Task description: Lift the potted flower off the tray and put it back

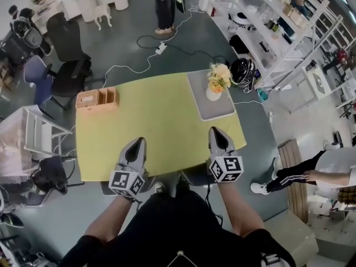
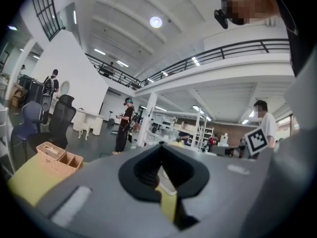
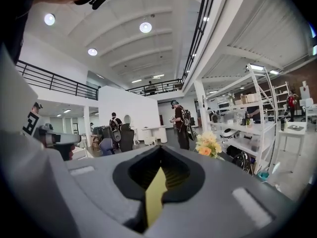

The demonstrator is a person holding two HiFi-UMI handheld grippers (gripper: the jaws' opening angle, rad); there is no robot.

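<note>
While hovering over the table's (image 1: 150,121) 6 o'clock edge with left tongs (image 1: 139,143) and right tongs (image 1: 216,131) both pinched together and empty, probably not started yet: potted flower (image 1: 217,82) upright on grey tray (image 1: 209,109) at 1 o'clock, lift and put-back both pending.

Open lab hall: white shelving racks (image 1: 266,24), office chairs (image 1: 67,40), floor cables (image 1: 135,69), mezzanine railing (image 2: 237,51).
</note>
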